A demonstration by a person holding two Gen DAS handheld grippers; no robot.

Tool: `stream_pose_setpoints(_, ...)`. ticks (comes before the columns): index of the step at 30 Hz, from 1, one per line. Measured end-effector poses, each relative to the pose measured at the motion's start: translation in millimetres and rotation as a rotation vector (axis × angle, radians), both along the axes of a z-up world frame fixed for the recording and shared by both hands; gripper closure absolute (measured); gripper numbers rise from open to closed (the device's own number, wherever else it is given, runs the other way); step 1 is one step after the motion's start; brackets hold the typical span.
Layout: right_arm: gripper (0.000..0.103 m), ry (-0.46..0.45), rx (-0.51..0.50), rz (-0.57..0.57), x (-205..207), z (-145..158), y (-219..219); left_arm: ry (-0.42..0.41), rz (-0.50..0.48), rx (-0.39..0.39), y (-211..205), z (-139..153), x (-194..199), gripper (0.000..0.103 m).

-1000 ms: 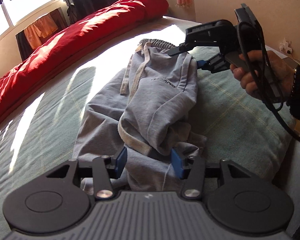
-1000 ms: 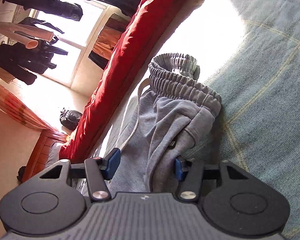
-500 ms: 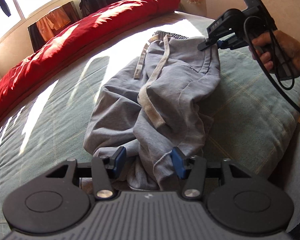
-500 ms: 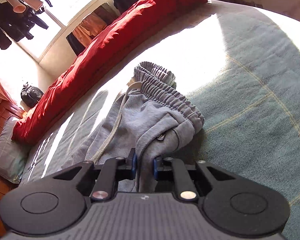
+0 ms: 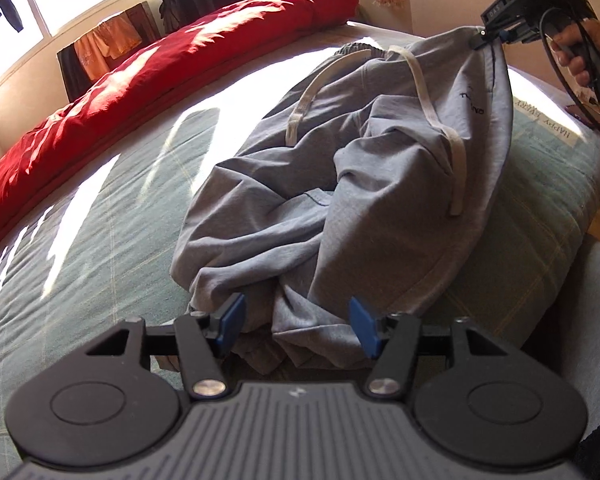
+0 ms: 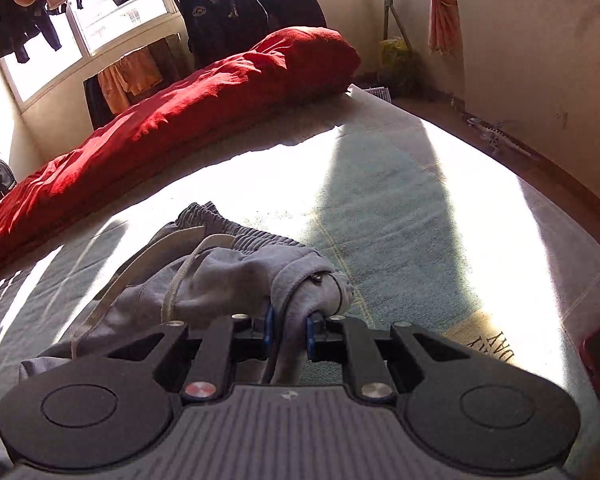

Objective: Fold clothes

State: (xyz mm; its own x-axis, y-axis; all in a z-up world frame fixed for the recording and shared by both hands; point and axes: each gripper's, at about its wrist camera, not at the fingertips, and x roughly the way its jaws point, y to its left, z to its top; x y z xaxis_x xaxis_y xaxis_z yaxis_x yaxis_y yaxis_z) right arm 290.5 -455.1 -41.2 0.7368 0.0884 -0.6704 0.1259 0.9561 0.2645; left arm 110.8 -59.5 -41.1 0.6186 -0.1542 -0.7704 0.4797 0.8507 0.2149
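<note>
Left gripper [image 5: 296, 322] opening up right at the near end, crumpled leg fabric bunched loosely between the blue pads, not pinched. Grey sweatpants [image 5: 340, 208] sprawling rumpled across the green checked bedspread [image 5: 92, 264], pale drawstring [image 5: 432, 108] trailing over the folds, small dark lettering showing near the hip. Right gripper [image 6: 288, 330] clamping tight on a fold by the waistband, lifting that corner off the bed. Red duvet [image 6: 188, 120] lying along the far edge, clothes hanging at the window [image 6: 100, 12] behind.

Grey sweatpants [image 5: 380, 208], beige drawstring [image 5: 456, 160]; green checked bedspread [image 5: 100, 264]; red duvet [image 5: 172, 68]; blue-padded fingers [image 5: 231, 318].
</note>
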Motion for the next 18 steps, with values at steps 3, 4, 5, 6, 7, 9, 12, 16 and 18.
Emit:
stream_pose_setpoints(3,0.086,0.003,-0.035,-0.033,-11.3,0.9,-15.1,0.001,-0.003,-0.002,0.0,0.2,-1.3,0.044)
stream_pose_setpoints(4,0.086,0.009,-0.052,-0.046,-14.4,0.5,-19.5,0.0,-0.004,0.0,-0.4,0.4,-1.3,0.044)
stream_pose_setpoints(5,0.086,0.015,-0.07,-0.06,-17.5,0.2,-23.9,-0.002,-0.004,0.002,-1.0,0.6,-1.2,0.044)
stream_pose_setpoints(6,0.086,0.022,-0.084,-0.08,-20.5,-0.8,-29.5,-0.004,-0.005,0.005,-1.6,0.8,-1.1,0.044)
stream_pose_setpoints(7,0.086,0.032,-0.087,-0.096,-23.0,-3.7,-35.4,-0.005,-0.006,0.006,-2.0,0.9,-1.3,0.044)
stream_pose_setpoints(9,0.086,0.053,-0.093,-0.128,-28.1,-9.7,-47.2,-0.007,-0.009,0.007,-2.9,0.9,-1.9,0.044)
stream_pose_setpoints(12,0.086,0.082,-0.101,-0.171,-35.6,-19.5,-62.4,-0.01,-0.011,0.012,-4.2,0.7,-2.7,0.044)
stream_pose_setpoints(16,0.086,0.107,-0.121,-0.202,-43.2,-32.0,-72.0,-0.008,-0.008,0.015,-4.3,0.6,-3.9,0.044)
stream_pose_setpoints(18,0.086,0.121,-0.134,-0.213,-45.5,-37.8,-74.3,-0.003,-0.004,0.017,-3.8,-0.2,-4.1,0.044)
